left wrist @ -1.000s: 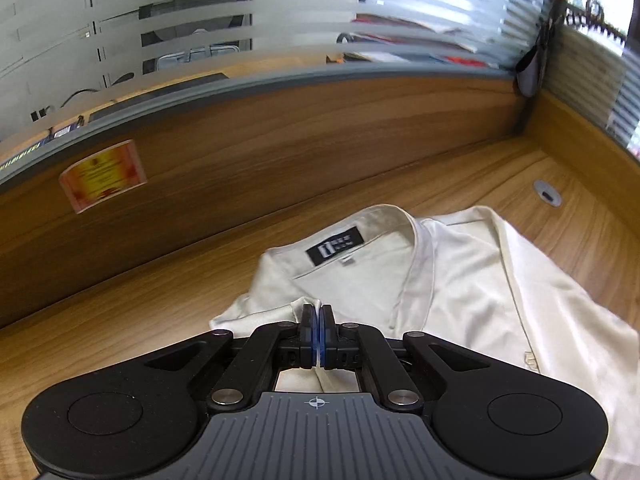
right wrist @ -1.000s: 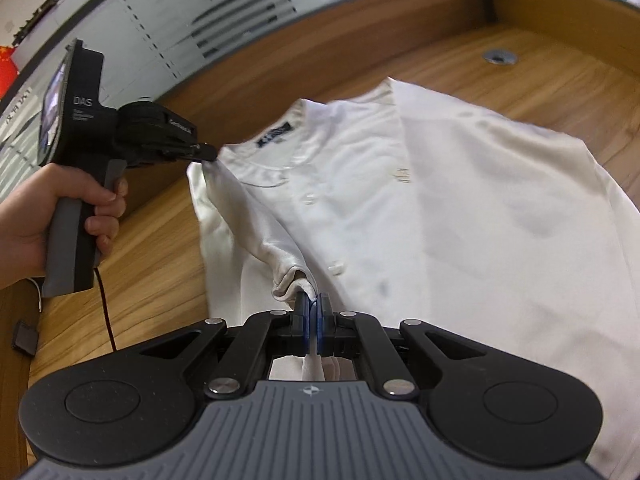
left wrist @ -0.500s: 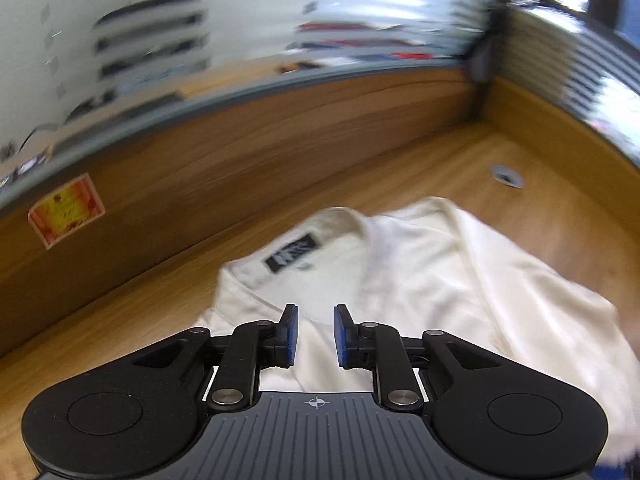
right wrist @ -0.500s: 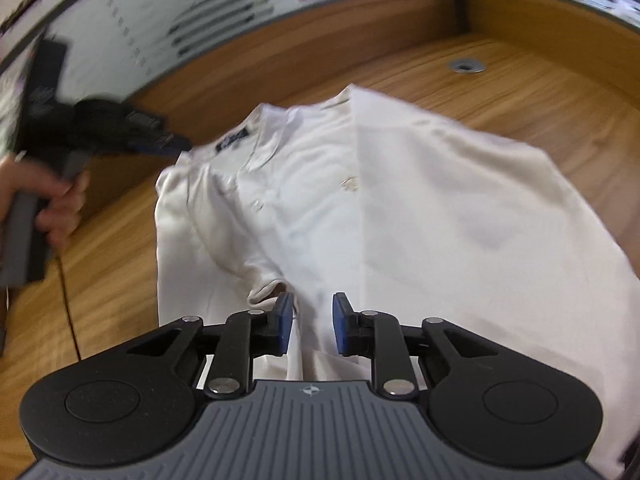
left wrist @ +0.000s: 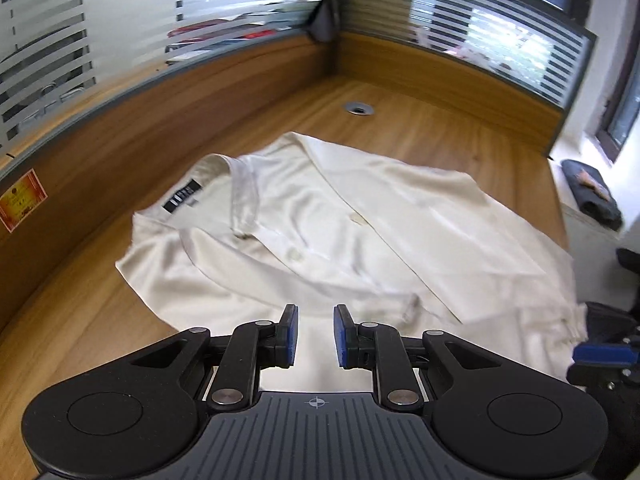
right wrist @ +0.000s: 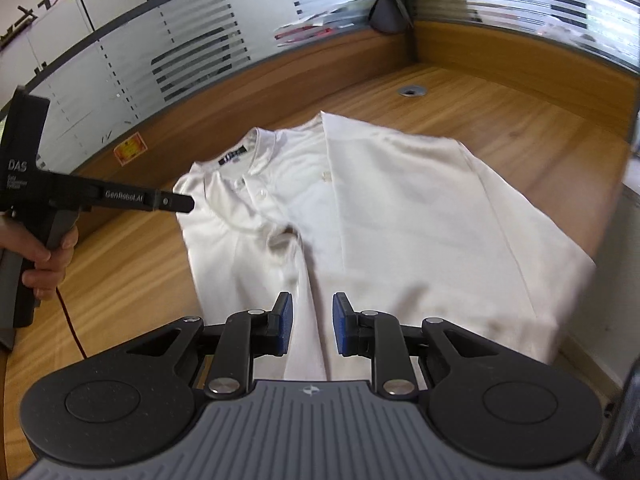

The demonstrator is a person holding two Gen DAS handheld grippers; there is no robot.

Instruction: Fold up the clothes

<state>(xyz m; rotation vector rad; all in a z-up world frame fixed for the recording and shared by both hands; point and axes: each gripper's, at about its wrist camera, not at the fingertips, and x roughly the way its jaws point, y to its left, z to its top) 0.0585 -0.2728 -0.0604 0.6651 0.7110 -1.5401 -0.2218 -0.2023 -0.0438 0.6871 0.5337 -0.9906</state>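
Both the left tool (left wrist: pixel 314 334) and right tool (right wrist: pixel 308 322) hung apart above the limp, slippery-looking white shirt (right wrist: pixel 380 216) spread ahead on the surface (right wrist: pixel 500 120), best pinched at a hem or shoulder edge

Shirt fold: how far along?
Done: one sleeve lies folded in over the white shirt front. In hand: nothing; left gripper and right gripper both have jaws open, empty. Left: the other side and bottom hem still spread flat on the desk.

shirt (right wrist: pixel 392 216): 1 | tongs (left wrist: pixel 314 336): 2 | desk grommet (left wrist: pixel 359 109): 1 | shirt buttons: maybe 2
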